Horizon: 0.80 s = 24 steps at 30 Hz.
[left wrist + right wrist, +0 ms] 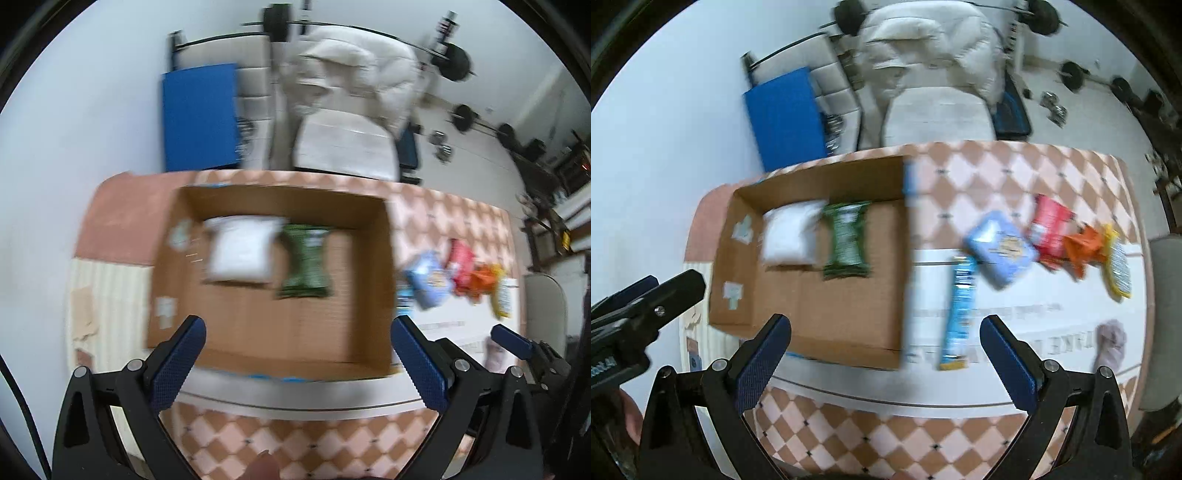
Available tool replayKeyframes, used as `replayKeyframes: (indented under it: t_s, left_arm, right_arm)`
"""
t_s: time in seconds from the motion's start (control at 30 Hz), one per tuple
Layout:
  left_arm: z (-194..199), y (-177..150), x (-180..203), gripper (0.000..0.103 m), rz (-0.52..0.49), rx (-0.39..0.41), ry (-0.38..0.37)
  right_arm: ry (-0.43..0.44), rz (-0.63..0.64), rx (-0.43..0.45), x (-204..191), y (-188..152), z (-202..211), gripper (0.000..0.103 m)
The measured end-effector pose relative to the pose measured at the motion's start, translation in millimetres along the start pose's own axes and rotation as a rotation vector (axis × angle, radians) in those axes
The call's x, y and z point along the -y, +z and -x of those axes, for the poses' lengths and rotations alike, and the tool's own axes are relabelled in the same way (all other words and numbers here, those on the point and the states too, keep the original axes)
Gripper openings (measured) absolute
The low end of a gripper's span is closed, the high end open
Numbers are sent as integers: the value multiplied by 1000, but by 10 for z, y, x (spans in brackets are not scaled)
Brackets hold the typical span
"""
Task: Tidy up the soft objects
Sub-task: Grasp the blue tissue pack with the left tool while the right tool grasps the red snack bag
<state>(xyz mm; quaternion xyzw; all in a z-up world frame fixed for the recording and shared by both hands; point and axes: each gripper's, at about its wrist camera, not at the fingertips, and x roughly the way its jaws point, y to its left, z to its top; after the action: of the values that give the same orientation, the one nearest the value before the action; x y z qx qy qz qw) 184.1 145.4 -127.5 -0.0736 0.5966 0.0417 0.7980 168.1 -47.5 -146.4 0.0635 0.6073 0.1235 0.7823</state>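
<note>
Packets (pixel 846 240) in box (pixel 827 310), seemingly two

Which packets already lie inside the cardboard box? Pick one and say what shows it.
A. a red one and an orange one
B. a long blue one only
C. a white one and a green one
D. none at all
C: the white packet and the green packet lie side by side on the floor of the cardboard box; the other packets lie outside it, on the table.

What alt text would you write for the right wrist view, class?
An open right gripper hovers over a checked tablecloth, facing a shallow brown cardboard box holding a white soft pack and a green packet. Right of the box lie a long blue packet and more colourful packets.
</note>
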Motion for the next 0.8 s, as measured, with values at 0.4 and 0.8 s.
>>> replayKeyframes:
  t_s: [0.4, 0.8]
  left_arm:
    - [-1713, 549, 1854, 102, 32, -434, -203]
    - [-3090, 657, 2109, 102, 230, -646, -73]
  right_arm:
    - [-242, -304, -86, 2861, 397, -152, 103]
    - [-246, -383, -208, 3928, 555, -938, 103]
